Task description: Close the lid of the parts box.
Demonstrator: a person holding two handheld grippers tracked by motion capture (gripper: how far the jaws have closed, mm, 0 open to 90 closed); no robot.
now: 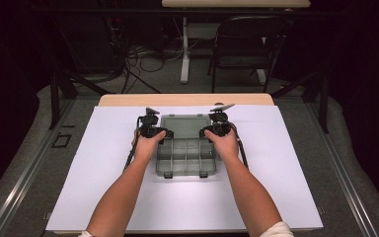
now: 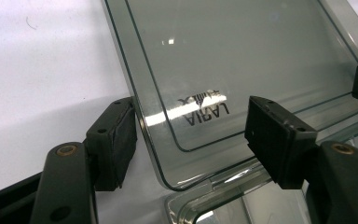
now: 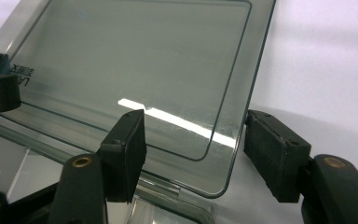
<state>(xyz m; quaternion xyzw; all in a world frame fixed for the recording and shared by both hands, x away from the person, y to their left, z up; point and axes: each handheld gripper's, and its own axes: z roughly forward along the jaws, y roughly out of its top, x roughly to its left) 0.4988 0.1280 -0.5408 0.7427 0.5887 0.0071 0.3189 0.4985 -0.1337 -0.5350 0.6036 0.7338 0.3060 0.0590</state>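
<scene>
**Two grippers set at the corners of an opened box lid**

The left gripper [image 2: 191,140] is held with its jaws apart, and the near left corner of the clear lid [image 2: 242,60] is seen between them; one pad lies just beside the lid's edge, the other over the lid's face, and contact cannot be told. The right gripper [image 3: 193,154] is likewise held with jaws apart, straddling the opposite corner of the lid [image 3: 135,60], whose edge passes between the pads without a firm clamp being seen.

In the high view the left gripper [image 1: 150,129] is found at about 10 o'clock of the box [image 1: 185,158] and the right gripper [image 1: 218,128] at about 2 o'clock, each carried by a hand [image 1: 147,145] whose forearm enters from 6 o'clock. The lid [image 1: 185,126] is raised at the box's 12 o'clock side, and dividers and two dark latches are shown at its 6 o'clock edge. The box is set near the middle of a white sheet [image 1: 276,187] laid on the table [image 1: 128,100]. A chair [image 1: 246,44] is placed well beyond, at 12 o'clock.
</scene>
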